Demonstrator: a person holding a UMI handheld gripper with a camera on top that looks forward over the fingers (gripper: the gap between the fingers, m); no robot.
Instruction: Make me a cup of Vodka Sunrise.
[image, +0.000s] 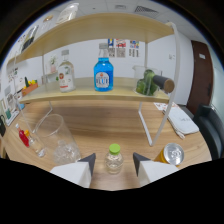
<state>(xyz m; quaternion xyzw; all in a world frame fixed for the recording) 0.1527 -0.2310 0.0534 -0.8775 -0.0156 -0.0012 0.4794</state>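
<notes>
My gripper (113, 161) is open, its two dark fingertips (89, 161) apart. A small clear bottle with a green cap (114, 159) stands on the wooden table between them, with a gap on each side. Just left of the fingers a clear plastic cup (56, 137) leans tilted, ice showing at its bottom. On the shelf beyond stand a blue bottle (102, 72) and a clear bottle with a red and green label (65, 75). A silver-topped can (172, 153) stands right of the fingers.
A pale wooden shelf (95, 95) on thin white legs (150, 127) spans the table. A green thing with a dark cylinder (152, 83) rests on its right end. Small red items (24, 137) lie left of the cup. White cloth (181, 122) and a dark chair (211, 125) are at the right.
</notes>
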